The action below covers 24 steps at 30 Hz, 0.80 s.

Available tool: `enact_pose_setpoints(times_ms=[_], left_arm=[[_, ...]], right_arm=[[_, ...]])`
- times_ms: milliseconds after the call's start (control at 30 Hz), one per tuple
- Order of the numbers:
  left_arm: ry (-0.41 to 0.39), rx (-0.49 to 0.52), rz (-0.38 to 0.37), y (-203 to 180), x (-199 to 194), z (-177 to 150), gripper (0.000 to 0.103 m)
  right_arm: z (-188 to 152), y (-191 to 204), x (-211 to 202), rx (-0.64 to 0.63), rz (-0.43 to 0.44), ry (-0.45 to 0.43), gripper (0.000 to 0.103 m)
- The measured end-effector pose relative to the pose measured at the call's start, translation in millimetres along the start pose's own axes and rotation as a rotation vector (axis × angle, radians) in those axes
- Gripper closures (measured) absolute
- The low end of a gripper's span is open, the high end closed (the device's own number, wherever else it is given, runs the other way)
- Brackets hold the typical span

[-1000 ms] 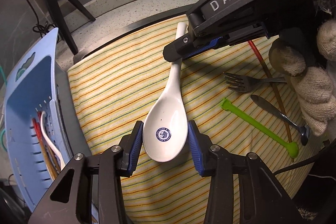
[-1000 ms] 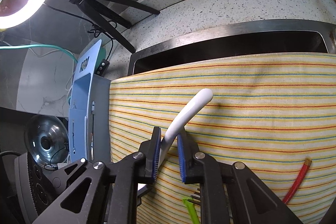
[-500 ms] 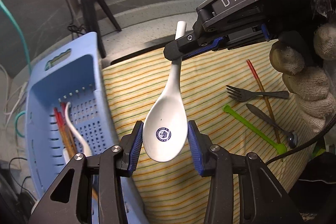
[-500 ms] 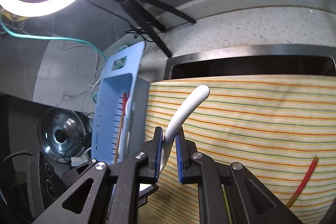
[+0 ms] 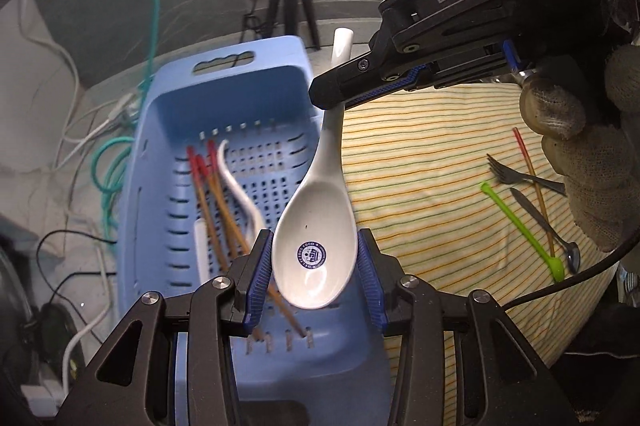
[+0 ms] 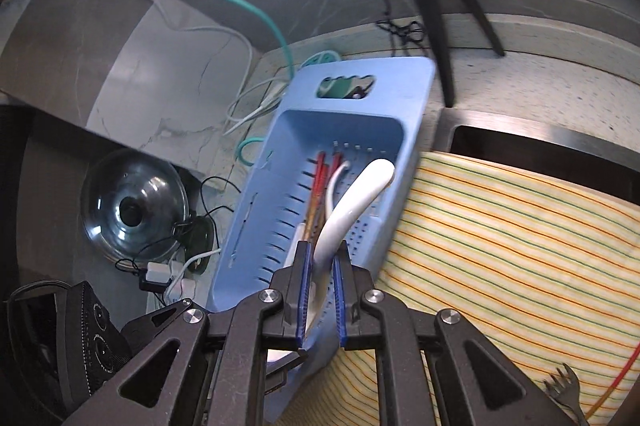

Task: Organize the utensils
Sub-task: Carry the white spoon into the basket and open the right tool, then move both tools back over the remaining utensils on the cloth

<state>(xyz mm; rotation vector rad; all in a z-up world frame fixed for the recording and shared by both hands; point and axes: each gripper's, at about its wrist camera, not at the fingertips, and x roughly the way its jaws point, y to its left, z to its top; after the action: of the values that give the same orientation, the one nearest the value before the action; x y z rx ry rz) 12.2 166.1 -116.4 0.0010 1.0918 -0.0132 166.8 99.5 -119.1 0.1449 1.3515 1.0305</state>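
Looking left to right in the left wrist view: blue perforated basket [image 5: 224,106] is seen at left, slotted floor and side walls, cut-out handle at the far end. Red-tipped chopsticks [image 5: 208,182] and a second white spoon [image 5: 240,186] are already lying inside it. White ceramic spoon [image 5: 316,234] is held in the air over the basket's right edge, bowl facing the camera, glossy, a round blue emblem printed in the bowl, handle curving up and away. Bowl is clamped across its width by the left gripper [image 5: 314,266], jaws about half apart, blue pads pressed on both rims. Handle is pinched near its top by the right gripper [image 5: 332,98], jaws nearly together; handle tip sticks out beyond them. In the right wrist view the same handle [image 6: 352,206] is seen between the right gripper's pads [image 6: 320,294], over the basket interior. Farther right, on the striped cloth [image 5: 420,162]: green stirrer [image 5: 524,226], dark fork [image 5: 516,176], metal spoon [image 5: 548,230], one loose chopstick [image 5: 532,182]. A gloved hand [image 5: 580,162] is at the right edge.
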Motion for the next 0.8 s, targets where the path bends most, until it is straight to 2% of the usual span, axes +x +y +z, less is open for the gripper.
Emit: enact_pose_setpoints(times_ms=[200,300,333,367,400,433,467,500,800], left_arm=[[0.018,-0.073,-0.011,17,8,-6,0.063],[0.033,-0.104,-0.004,22,12,-8,0.063],[0.037,-0.113,-0.006,22,13,-9,0.063],[0.042,-0.120,-0.014,23,14,-9,0.062],[0.045,-0.128,-0.011,24,14,-10,0.060],[0.045,-0.130,-0.002,24,14,-10,0.055],[0.044,-0.132,0.007,23,12,-11,0.049],[0.042,-0.136,0.014,24,12,-11,0.048],[0.023,-0.148,0.005,21,3,-11,0.048]], right_arm=[[5,15,22,-0.037,-0.017,0.031,0.093],[6,19,27,-0.059,-0.043,0.030,0.090],[6,20,27,-0.068,-0.052,0.030,0.087],[6,22,28,-0.076,-0.055,0.030,0.075],[6,23,26,-0.081,-0.057,0.024,0.067],[6,24,24,-0.086,-0.054,0.012,0.056],[5,24,21,-0.094,-0.050,0.003,0.055],[5,25,19,-0.103,-0.054,0.002,0.055],[1,21,9,-0.096,-0.053,-0.010,0.055]])
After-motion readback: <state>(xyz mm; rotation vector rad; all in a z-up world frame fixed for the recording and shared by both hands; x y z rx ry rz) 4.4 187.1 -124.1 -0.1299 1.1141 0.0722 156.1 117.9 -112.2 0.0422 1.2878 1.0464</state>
